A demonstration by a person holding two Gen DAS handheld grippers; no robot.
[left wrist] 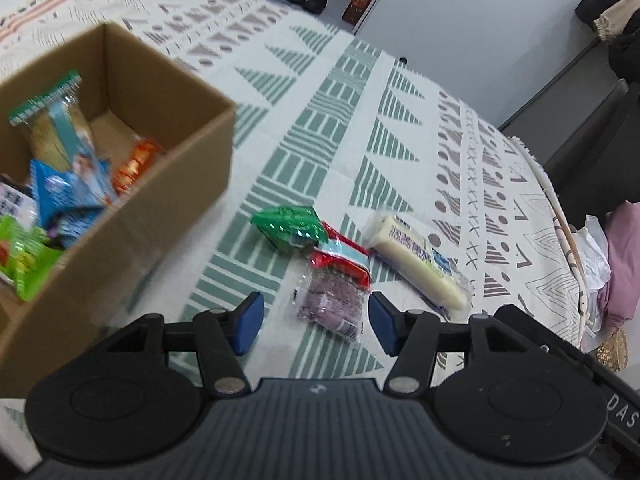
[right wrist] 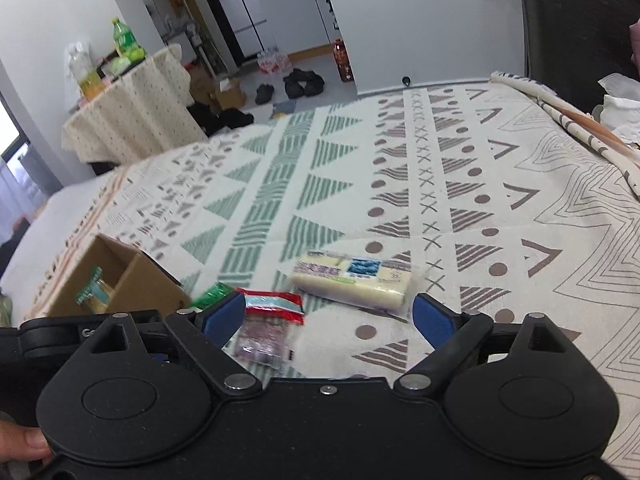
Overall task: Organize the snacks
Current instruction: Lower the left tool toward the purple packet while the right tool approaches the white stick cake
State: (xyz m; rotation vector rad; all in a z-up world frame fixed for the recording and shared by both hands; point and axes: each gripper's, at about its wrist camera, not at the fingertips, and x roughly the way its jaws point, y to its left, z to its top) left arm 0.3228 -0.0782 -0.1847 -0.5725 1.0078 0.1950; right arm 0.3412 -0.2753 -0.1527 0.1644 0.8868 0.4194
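An open cardboard box [left wrist: 168, 184] on the left holds several snack packets. On the patterned cloth beside it lie a green packet [left wrist: 292, 224], a clear packet with a red top and purple contents [left wrist: 332, 304], and a long cream bar packet [left wrist: 416, 264]. My left gripper [left wrist: 316, 322] hangs open over the purple packet, which shows between its blue pads [left wrist: 250, 320] without being pressed. My right gripper [right wrist: 330, 316] is open and empty. The cream packet [right wrist: 352, 280] lies just beyond it, the red-topped packet [right wrist: 272, 308] by its left pad, and the box [right wrist: 148, 284] further left.
The tablecloth [right wrist: 520, 184] runs far back and to the right. Its right edge [left wrist: 560, 216] drops toward pink cloth [left wrist: 624, 264]. A small covered side table with bottles [right wrist: 128, 120] and shoes [right wrist: 300, 80] on the floor are behind. A thumb [right wrist: 24, 444] grips the right handle.
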